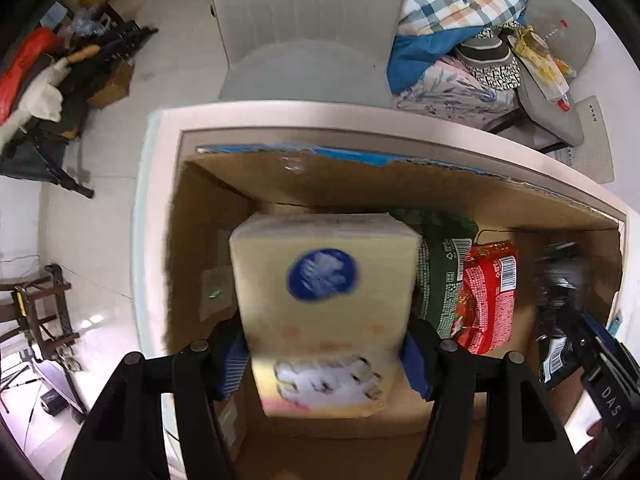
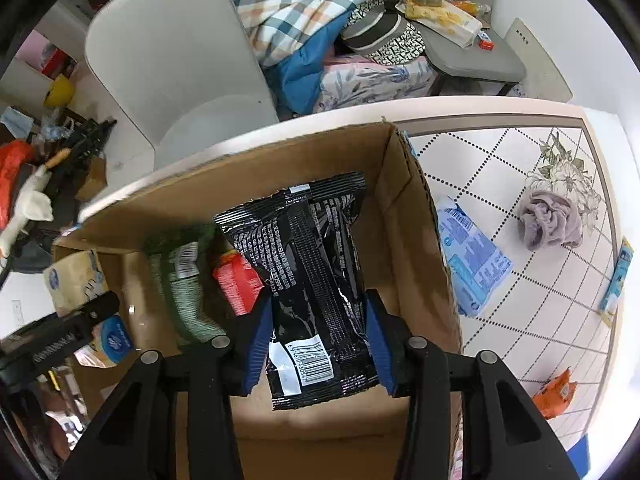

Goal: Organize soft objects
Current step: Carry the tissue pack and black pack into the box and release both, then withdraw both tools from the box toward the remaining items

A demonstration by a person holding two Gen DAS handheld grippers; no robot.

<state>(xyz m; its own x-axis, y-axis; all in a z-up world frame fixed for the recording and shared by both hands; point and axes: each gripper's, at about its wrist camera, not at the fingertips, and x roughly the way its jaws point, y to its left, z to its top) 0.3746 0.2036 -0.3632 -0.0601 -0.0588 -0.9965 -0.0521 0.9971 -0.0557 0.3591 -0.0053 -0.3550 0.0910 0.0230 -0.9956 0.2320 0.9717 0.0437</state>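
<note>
My left gripper is shut on a yellow tissue pack with a blue round logo, held over the open cardboard box. My right gripper is shut on a black snack bag, held over the same box. Inside the box stand a green bag and a red bag; both also show in the right wrist view, green and red. The tissue pack and left gripper show at the left of the right wrist view.
On the tiled tabletop right of the box lie a light-blue wipes pack, a grey crumpled cloth, an orange packet and a blue strip packet. Chairs piled with bedding stand beyond the table.
</note>
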